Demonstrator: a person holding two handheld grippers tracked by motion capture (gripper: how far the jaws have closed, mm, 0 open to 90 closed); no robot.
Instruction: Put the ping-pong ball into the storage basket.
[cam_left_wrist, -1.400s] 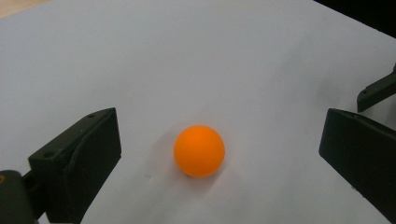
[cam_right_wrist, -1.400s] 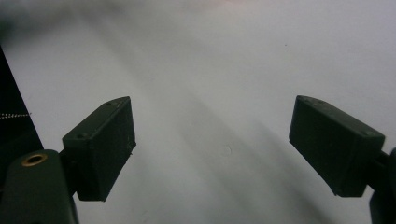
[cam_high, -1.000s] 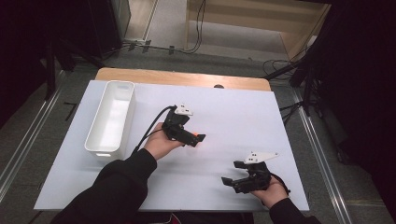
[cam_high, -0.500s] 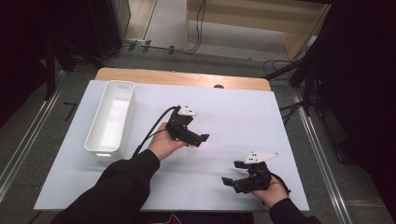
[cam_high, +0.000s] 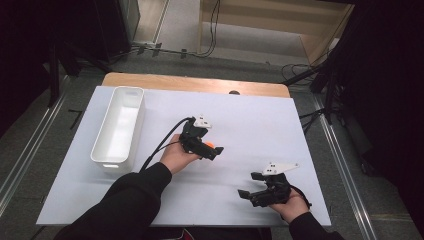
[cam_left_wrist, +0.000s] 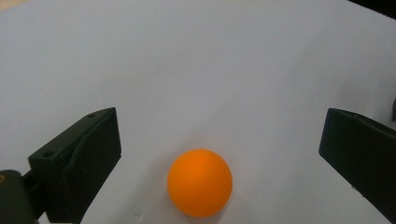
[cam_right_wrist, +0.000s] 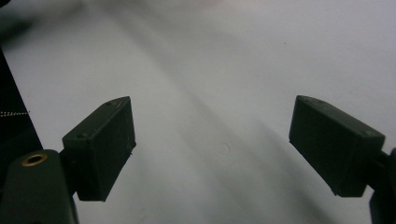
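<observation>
Your left gripper (cam_high: 212, 150) has crept a little toward the right edge of the table (cam_high: 250, 120) over the last second and now reaches the orange ball (cam_high: 210, 145) near the middle of the white sheet. In the left gripper view the ball (cam_left_wrist: 200, 182) sits on the surface between the two black jaws, which stand wide apart, neither pad touching it. That puts you at the end of the approach, by the look of it: the ball is bracketed, and closing on it appears to be the step still ahead, with a round ball likely to roll if one pad meets it first.

Your right gripper (cam_high: 251, 185) has stayed put near the front right corner, resting in your hand, jaws spread wide with bare table between them in its own view (cam_right_wrist: 212, 140).

The white bin (cam_high: 107, 145) lies lengthwise along the left edge, well apart from the ball, and looks empty. The sheet covers most of a wooden tabletop, whose far edge (cam_high: 195, 84) shows as a tan strip. Beyond it are grey floor, trailing cables (cam_high: 215, 30), dark stands and a pale wooden frame; metal rails run along the floor on either side
</observation>
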